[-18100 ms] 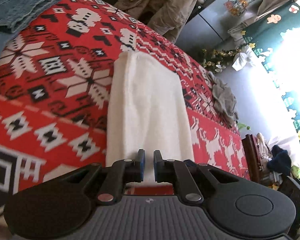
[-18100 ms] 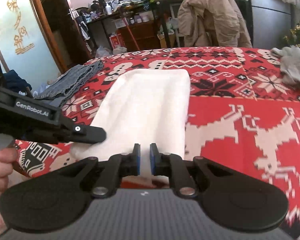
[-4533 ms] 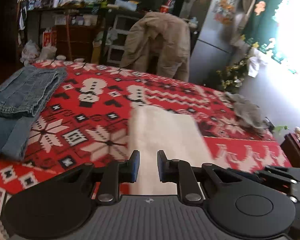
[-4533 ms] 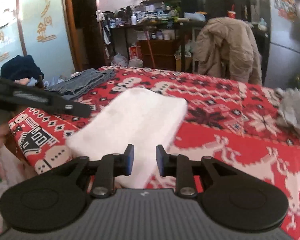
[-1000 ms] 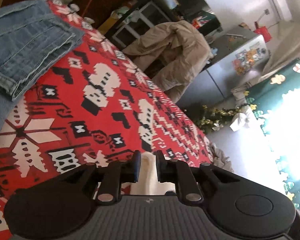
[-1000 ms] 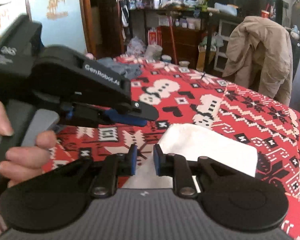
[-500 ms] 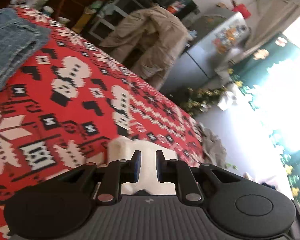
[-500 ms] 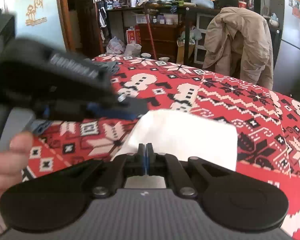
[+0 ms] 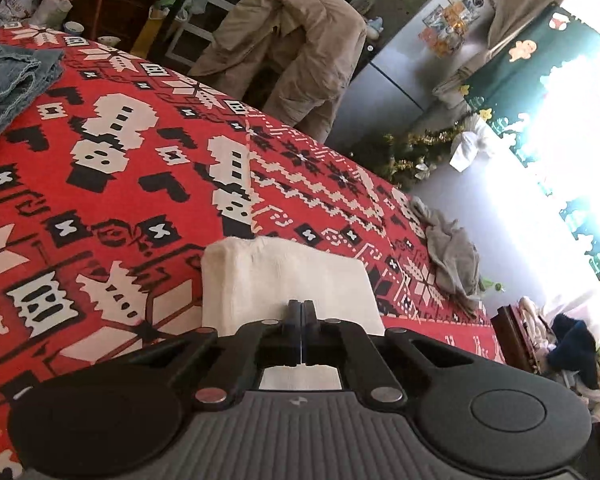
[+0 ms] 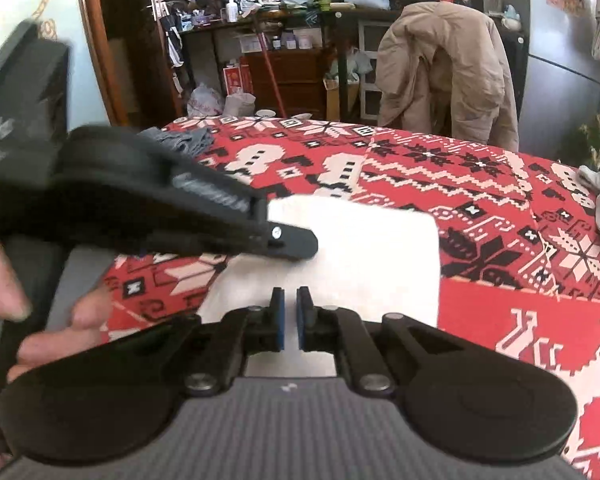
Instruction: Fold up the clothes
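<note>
A folded white cloth (image 9: pixel 284 276) lies flat on the red patterned cover (image 9: pixel 100 200), right ahead of both grippers. My left gripper (image 9: pixel 302 312) hovers over the cloth's near edge with its jaws pressed together and nothing visibly between them. In the right wrist view the white cloth (image 10: pixel 360 248) lies under my right gripper (image 10: pixel 290 316). Its jaws are opening, a narrow slit apart, and the pads press on nothing. The left gripper (image 10: pixel 300 246) reaches in from the left over the cloth's left side, a hand (image 10: pixel 52 320) holding it.
Folded jeans (image 9: pixel 8 76) lie at the cover's far left, and a crumpled grey garment (image 9: pixel 452 256) at its right edge. A beige jacket (image 9: pixel 292 52) hangs on a chair behind the table, beside a fridge (image 9: pixel 412 64). Cluttered shelves stand further back.
The left jaws have closed. The right jaws were fully shut half a second ago and now stand slightly apart. Both grippers drew back, so more of the white cloth shows ahead.
</note>
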The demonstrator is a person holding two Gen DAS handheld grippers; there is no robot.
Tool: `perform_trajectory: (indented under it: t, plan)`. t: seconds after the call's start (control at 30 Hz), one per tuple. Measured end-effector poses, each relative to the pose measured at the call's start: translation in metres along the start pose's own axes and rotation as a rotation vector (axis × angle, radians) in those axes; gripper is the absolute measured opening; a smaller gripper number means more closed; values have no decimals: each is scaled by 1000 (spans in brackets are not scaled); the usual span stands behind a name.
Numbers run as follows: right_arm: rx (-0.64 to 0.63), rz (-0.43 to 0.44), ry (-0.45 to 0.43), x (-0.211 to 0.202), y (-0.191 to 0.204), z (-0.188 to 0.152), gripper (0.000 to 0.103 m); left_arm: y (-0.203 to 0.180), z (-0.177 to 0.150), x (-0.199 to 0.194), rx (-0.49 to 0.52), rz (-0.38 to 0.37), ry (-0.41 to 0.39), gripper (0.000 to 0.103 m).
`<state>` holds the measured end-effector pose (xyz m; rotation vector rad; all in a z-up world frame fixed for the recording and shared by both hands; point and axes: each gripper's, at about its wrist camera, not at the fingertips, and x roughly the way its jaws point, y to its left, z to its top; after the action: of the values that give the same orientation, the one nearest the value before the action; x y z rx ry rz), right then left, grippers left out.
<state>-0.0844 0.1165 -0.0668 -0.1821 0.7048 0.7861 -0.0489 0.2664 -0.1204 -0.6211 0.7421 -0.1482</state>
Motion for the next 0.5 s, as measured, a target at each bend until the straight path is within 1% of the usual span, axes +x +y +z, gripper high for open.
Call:
perform_trajectory:
  t: [0.07, 0.17, 0.3, 0.4, 0.5]
  plan:
    - [10, 9, 3, -5, 5, -9, 7, 0, 1, 2, 2, 0, -2, 3]
    - [-6, -2, -4, -16, 16, -21, 7, -4, 2, 2, 32, 16, -13, 3]
    - [5, 10, -2, -30, 25, -32, 8, -4, 2, 2, 27, 13, -33, 3]
    - [0, 13, -2, -41, 33, -43, 9, -6, 2, -4, 17, 15, -33, 2]
    - [13, 20, -32, -54, 35, -49, 9, -14, -2, -26, 58, 17, -53, 5]
